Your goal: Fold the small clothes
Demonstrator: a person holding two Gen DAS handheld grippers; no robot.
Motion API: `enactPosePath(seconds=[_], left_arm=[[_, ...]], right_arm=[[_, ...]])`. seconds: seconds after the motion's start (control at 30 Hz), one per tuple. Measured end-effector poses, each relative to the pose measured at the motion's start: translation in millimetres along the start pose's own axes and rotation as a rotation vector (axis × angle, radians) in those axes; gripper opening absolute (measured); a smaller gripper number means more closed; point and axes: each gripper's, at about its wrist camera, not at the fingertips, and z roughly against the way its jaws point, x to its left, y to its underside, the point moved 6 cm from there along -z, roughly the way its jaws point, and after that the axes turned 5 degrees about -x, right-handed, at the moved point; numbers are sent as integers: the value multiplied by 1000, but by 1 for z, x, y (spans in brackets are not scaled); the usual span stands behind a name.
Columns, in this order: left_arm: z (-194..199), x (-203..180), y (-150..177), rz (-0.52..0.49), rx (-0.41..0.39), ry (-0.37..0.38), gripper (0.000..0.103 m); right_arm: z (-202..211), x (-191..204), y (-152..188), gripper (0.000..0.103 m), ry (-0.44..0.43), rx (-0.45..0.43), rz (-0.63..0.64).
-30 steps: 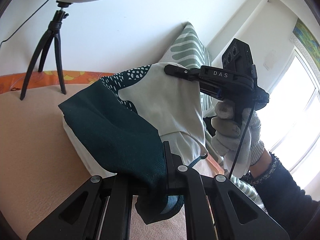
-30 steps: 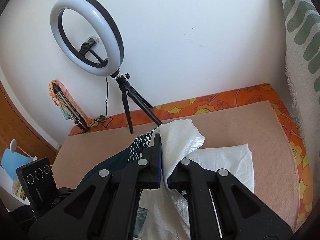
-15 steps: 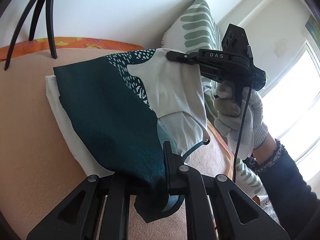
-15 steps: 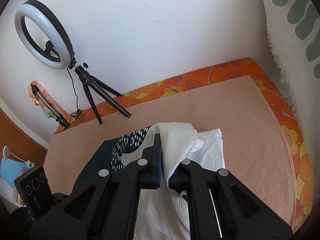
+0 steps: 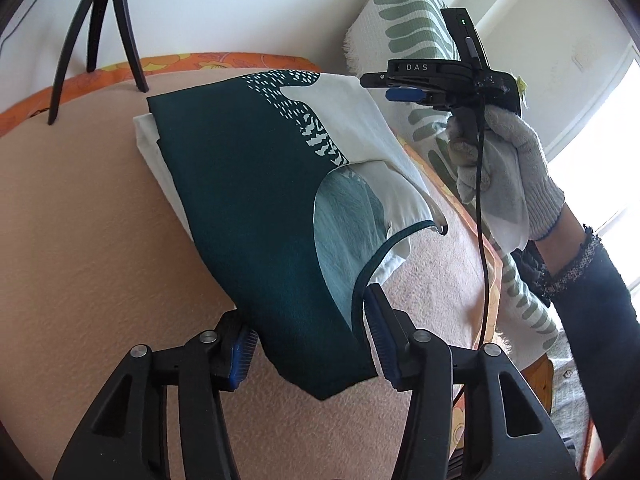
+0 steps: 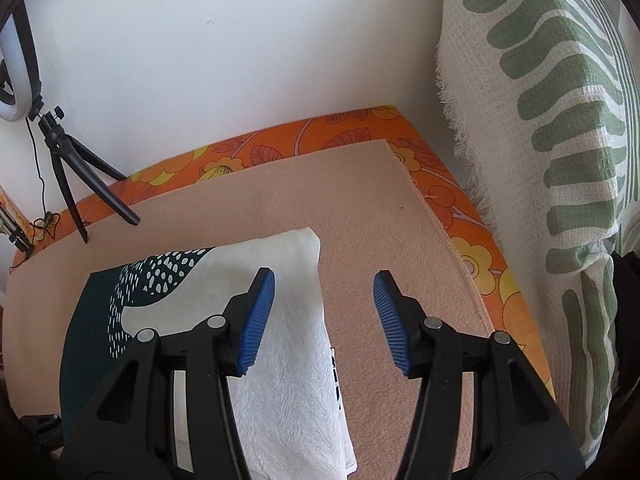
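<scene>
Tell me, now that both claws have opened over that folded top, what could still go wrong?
The left gripper straddles the garment's near corner with open jaws; pulling away carelessly could drag it and undo the fold. The white layer underneath sticks out at the far edge, so the fold looks uneven. The right gripper hangs open above and might snag the cloth.

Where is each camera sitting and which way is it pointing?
Left wrist: behind the open left claw, facing across the shirt toward the gloved hand holding the right claw.
Right wrist: behind the open right claw, facing the wall corner and pillow.
Both show the shirt, peach mat, tripod and pillow.
</scene>
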Motion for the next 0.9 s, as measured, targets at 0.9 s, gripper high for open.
enactPosePath(seconds=[0.9], left_arm=[[115,-35,40,-97,-161,-145,71]], right_arm=[[143,57,57,75,-10,-128,49]])
